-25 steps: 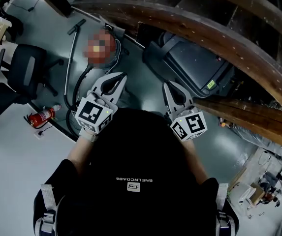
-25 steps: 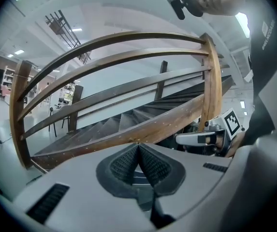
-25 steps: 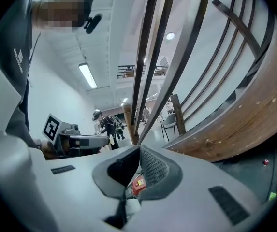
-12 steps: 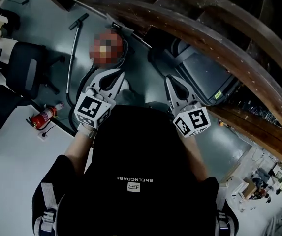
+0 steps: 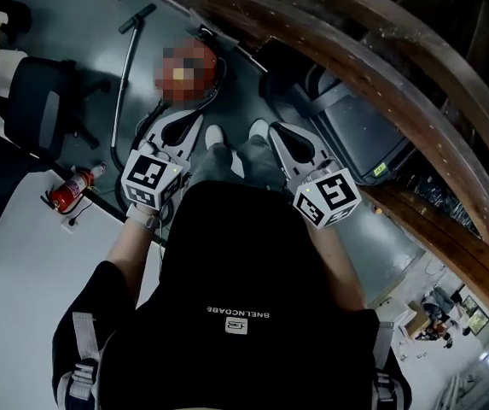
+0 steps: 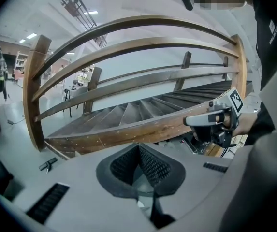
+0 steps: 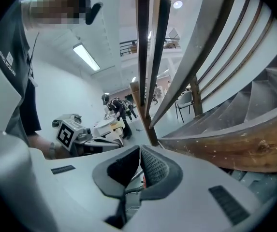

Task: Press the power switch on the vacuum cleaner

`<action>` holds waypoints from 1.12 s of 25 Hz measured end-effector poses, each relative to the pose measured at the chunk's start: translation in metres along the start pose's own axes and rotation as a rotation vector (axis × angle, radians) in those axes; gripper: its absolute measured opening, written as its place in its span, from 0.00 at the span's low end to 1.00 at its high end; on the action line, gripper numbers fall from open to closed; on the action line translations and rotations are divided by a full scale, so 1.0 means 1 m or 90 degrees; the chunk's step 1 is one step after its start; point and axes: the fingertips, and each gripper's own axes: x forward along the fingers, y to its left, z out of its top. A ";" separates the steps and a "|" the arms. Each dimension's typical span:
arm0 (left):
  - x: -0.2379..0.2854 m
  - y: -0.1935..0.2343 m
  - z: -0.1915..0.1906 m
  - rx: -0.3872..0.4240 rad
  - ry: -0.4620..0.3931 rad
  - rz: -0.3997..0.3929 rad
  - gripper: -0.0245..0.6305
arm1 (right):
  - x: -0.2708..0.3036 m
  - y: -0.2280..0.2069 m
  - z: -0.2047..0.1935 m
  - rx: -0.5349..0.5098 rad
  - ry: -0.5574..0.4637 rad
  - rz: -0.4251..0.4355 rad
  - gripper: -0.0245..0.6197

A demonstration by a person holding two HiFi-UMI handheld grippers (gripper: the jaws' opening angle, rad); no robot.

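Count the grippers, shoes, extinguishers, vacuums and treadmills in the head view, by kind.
Grippers: 2 (left gripper, right gripper)
Shoes: 2
Extinguisher: 1
Vacuum: 1
Treadmill: 1
Total: 7

- The floor (image 5: pixel 73 49) is smooth, grey-green and slightly glossy.
- A red vacuum cleaner (image 5: pixel 218 67) sits on it near the foot of a curved wooden staircase (image 5: pixel 372 67).
- Its metal wand (image 5: pixel 123 79) lies stretched across the floor, and the black hose (image 5: pixel 140 137) curls beside it.
- A black office chair (image 5: pixel 35 114) stands to the left, apart from the wand.
- A red fire extinguisher (image 5: pixel 72 188) lies on its side, close to the chair, at the edge of a paler patch.
- A dark treadmill (image 5: pixel 359 131) rests under the stair's curve.
- The person's white shoes (image 5: pixel 214 135) stand just short of the vacuum cleaner.
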 end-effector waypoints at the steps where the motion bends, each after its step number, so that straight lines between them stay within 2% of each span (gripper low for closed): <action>1: 0.004 0.006 -0.004 -0.008 0.006 0.005 0.06 | 0.005 -0.001 0.000 0.000 0.008 0.007 0.08; 12: 0.048 0.098 -0.072 -0.066 0.098 0.109 0.06 | 0.047 -0.029 -0.008 -0.014 0.081 0.040 0.08; 22: 0.102 0.196 -0.172 -0.090 0.188 0.202 0.06 | 0.095 -0.036 -0.045 0.000 0.144 0.056 0.08; 28: 0.133 0.243 -0.232 -0.093 0.241 0.232 0.06 | 0.129 -0.044 -0.066 0.013 0.162 0.061 0.08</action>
